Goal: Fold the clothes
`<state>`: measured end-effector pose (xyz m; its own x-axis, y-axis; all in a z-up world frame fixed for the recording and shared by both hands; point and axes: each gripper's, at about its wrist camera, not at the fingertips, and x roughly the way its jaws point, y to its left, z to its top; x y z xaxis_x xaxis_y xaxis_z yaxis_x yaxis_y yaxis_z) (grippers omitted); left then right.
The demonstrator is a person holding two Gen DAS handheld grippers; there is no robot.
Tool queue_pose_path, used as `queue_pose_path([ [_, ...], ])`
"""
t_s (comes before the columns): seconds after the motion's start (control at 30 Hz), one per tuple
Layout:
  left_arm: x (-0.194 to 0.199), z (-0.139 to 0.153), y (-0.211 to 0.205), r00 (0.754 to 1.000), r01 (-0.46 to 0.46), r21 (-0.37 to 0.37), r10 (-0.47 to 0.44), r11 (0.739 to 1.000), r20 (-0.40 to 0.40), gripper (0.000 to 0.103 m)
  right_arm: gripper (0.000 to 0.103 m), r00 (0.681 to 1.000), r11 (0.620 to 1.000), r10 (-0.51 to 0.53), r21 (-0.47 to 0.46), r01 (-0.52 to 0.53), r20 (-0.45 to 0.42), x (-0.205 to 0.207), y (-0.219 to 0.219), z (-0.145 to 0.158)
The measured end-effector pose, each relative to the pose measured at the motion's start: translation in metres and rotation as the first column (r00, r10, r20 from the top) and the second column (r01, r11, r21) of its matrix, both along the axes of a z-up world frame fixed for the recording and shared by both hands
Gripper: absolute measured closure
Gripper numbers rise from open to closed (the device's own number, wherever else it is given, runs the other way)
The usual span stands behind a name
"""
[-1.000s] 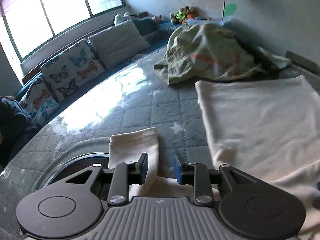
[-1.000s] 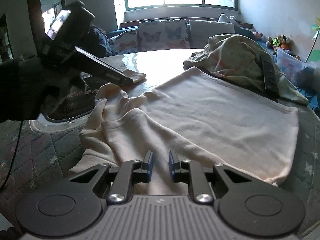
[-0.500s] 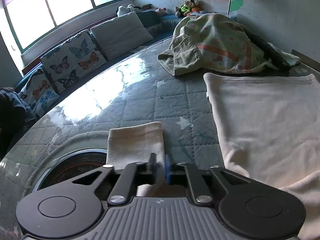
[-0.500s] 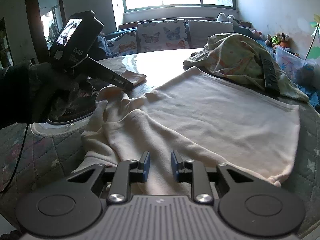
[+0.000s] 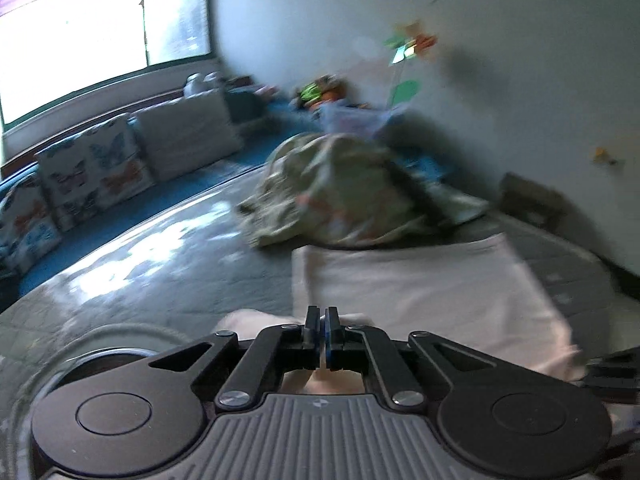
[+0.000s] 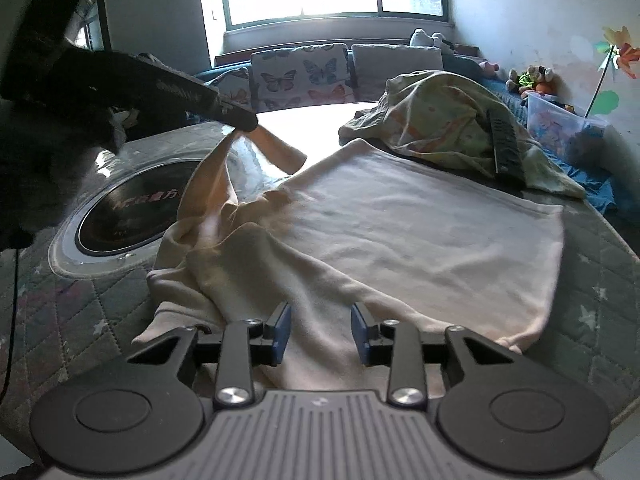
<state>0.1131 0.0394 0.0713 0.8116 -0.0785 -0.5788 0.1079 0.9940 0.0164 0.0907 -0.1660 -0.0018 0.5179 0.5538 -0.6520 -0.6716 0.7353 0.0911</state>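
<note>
A cream long-sleeved top (image 6: 420, 216) lies spread on the quilted table, its body flat to the right, also seen in the left wrist view (image 5: 420, 284). My left gripper (image 5: 323, 316) is shut on the top's left sleeve (image 6: 276, 146) and holds it lifted off the table; the gripper shows in the right wrist view (image 6: 244, 120) at upper left. My right gripper (image 6: 320, 322) is open, its fingers just above the near sleeve (image 6: 304, 296) at the front.
A crumpled green patterned garment (image 6: 448, 120) with a black remote (image 6: 506, 144) on it lies at the back right. A round dark plate (image 6: 132, 216) is set in the table at left. Butterfly cushions (image 6: 300, 76) line the far bench.
My left gripper closed on the left sleeve and lifted it up off the table, swinging right. My right gripper opened wider over the near sleeve.
</note>
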Motion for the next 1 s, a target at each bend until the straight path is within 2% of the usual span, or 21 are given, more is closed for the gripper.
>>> queue_pose_path([
  [0.1,-0.014,0.013,-0.019,0.997,0.078,-0.050,-0.076,0.996,0.027,0.101,0.062,1.000,1.000,-0.008,0.003,0.008,0.011,-0.004,-0.003,0.004],
  [0.33,-0.047,0.022,-0.064,0.965,0.261,-0.121,-0.254,0.958,0.072,0.101,0.061,0.997,0.998,-0.069,0.003,0.069,0.033,-0.012,-0.030,0.013],
  [0.43,-0.049,0.012,-0.077,0.955,0.298,-0.133,-0.295,0.945,0.047,0.101,0.061,0.993,0.994,-0.111,0.004,0.111,0.033,-0.016,-0.048,0.015],
  [0.6,-0.052,-0.011,-0.087,0.942,0.326,-0.126,-0.333,0.937,-0.045,0.100,0.061,0.983,0.984,-0.179,0.005,0.179,0.029,-0.020,-0.077,0.020],
  [0.77,-0.058,-0.027,-0.090,0.919,0.369,-0.102,-0.379,0.924,-0.111,0.099,0.062,0.979,0.978,-0.204,0.051,0.203,0.012,-0.021,-0.093,0.027],
  [0.9,-0.067,-0.031,-0.087,0.904,0.398,-0.098,-0.408,0.912,-0.128,0.098,0.063,0.978,0.971,-0.209,0.119,0.208,-0.007,-0.017,-0.097,0.034],
  [1.0,-0.072,-0.031,-0.081,0.905,0.401,-0.076,-0.408,0.913,-0.123,0.097,0.063,0.978,0.963,-0.210,0.168,0.210,-0.017,-0.015,-0.099,0.038],
])
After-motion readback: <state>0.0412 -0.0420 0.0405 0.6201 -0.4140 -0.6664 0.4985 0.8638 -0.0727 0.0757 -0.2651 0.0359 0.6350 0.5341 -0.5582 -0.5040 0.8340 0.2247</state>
